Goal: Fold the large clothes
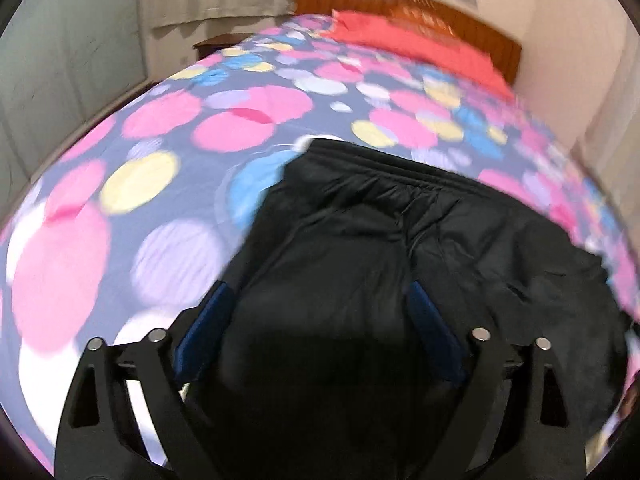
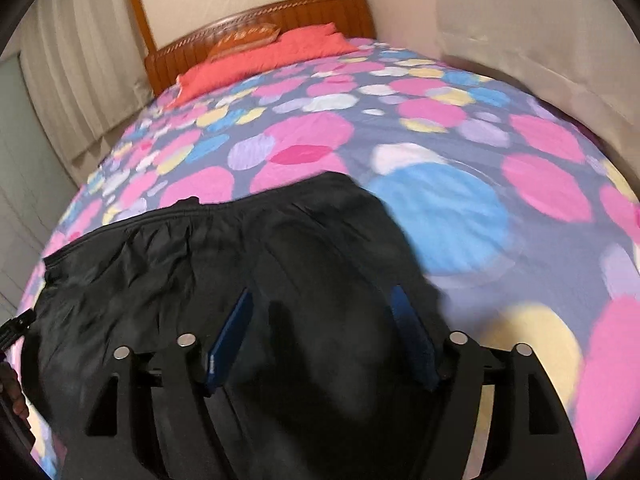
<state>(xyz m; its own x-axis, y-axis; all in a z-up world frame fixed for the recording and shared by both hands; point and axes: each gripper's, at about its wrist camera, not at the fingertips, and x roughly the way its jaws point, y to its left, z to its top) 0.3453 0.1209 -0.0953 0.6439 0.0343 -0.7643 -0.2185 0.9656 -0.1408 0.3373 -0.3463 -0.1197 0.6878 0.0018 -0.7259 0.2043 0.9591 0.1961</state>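
A black garment with a gathered elastic waistband lies spread on a bed with a dotted cover. My left gripper hovers over the garment's left part, its blue pads far apart, dark cloth lying between and under them. In the right wrist view the same garment reaches to the left, and my right gripper stands open over its right end. Its blue pads do not pinch the cloth. Both pictures are blurred.
A red pillow lies at the wooden headboard. Pale curtains hang at the left wall, and a dark nightstand stands beside the bed. Part of a hand with black gear shows at the right wrist view's left edge.
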